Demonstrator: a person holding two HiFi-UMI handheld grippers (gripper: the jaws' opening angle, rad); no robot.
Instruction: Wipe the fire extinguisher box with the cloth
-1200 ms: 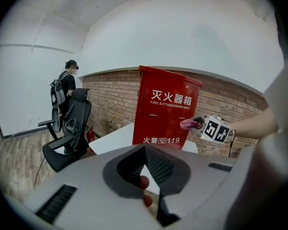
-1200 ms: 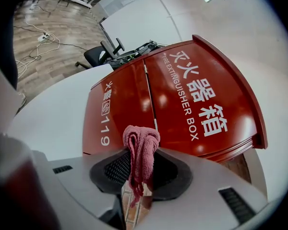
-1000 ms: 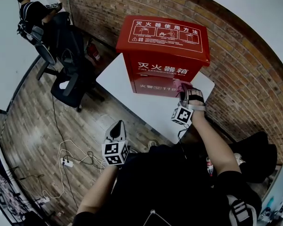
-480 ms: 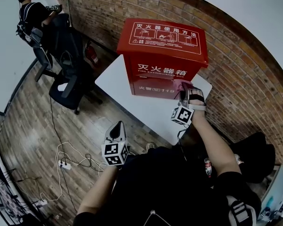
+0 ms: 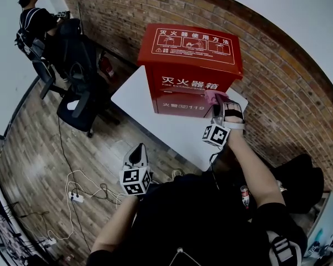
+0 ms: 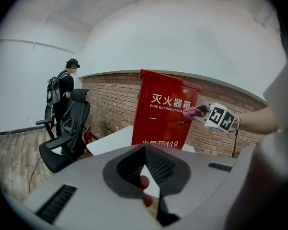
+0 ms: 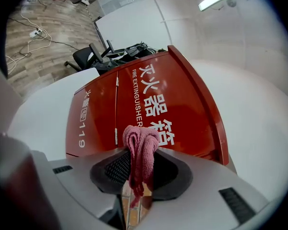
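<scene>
The red fire extinguisher box [image 5: 191, 65] with white lettering stands on a white table [image 5: 155, 118] against the brick wall. My right gripper [image 5: 216, 103] is shut on a bunched pink cloth [image 5: 210, 97], held up at the lower right of the box's front. In the right gripper view the cloth [image 7: 140, 150] sticks out between the jaws just before the box's lettered front [image 7: 144, 99]; contact cannot be told. My left gripper [image 5: 137, 150] hangs low in front of the table, shut with nothing in it. From it I see the box [image 6: 165, 114] and the cloth [image 6: 192, 112].
A black office chair [image 5: 77, 101] stands left of the table, and a person [image 5: 36, 18] is at the far left. A small red extinguisher [image 5: 105, 65] sits by the wall. Cables and a power strip [image 5: 77, 195] lie on the wood floor.
My right gripper has risen a little with the cloth, closer to the box's front. The left gripper has stayed where it was.
</scene>
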